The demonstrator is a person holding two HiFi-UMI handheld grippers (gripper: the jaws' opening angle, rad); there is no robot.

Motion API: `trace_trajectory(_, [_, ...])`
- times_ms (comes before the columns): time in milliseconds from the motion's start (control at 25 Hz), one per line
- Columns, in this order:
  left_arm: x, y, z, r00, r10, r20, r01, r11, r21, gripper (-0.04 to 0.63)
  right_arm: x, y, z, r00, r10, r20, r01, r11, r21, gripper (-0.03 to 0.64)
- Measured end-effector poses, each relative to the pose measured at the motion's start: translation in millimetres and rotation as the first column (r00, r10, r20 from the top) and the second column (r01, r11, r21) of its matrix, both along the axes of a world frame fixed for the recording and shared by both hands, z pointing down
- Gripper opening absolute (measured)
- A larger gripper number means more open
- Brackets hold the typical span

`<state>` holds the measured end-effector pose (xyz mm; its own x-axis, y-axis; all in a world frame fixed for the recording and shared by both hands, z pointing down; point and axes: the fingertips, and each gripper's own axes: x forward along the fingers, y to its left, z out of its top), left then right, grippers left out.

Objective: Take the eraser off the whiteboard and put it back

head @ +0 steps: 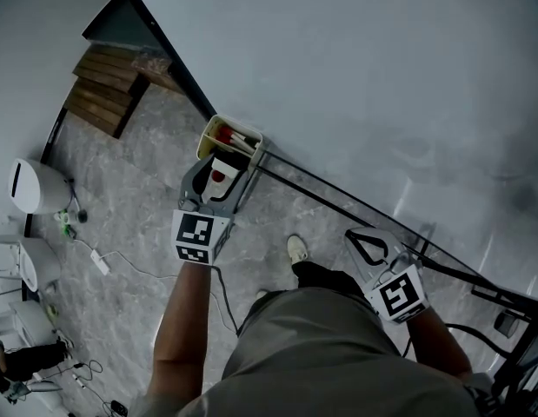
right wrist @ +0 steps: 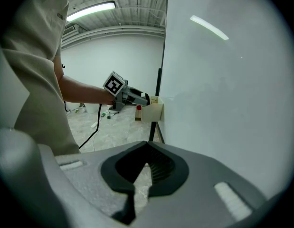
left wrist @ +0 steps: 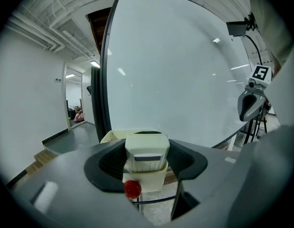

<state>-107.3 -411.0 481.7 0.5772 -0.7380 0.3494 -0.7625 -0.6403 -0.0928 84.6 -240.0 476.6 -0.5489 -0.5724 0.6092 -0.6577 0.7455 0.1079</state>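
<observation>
Beside white whiteboard: left hand-held gripper, forearm extended, clamps cream block eraser above cream plastic holder box. Right hand-held gripper: closed, empty, angled downward.

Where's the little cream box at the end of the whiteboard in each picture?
Head view: the cream box is upper middle-left, at the end of the whiteboard's ledge, just past the left gripper.
Left gripper view: low in the middle, its rim peeking out behind the eraser between the jaws.
Right gripper view: small, in the middle, at the board's left edge.
Shared landmark: the whiteboard, in all three.
</observation>
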Motion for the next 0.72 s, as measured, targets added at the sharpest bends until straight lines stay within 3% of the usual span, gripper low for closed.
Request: trace_trajectory(720, [6.9, 3.0, 5.9, 0.996, 0.001, 0.092, -0.006, 0.998, 0.056, 0.270, -9.9, -9.1, -1.8, 1.000, -0.010, 0.027, 0.010, 1.000, 0.008, 0.003])
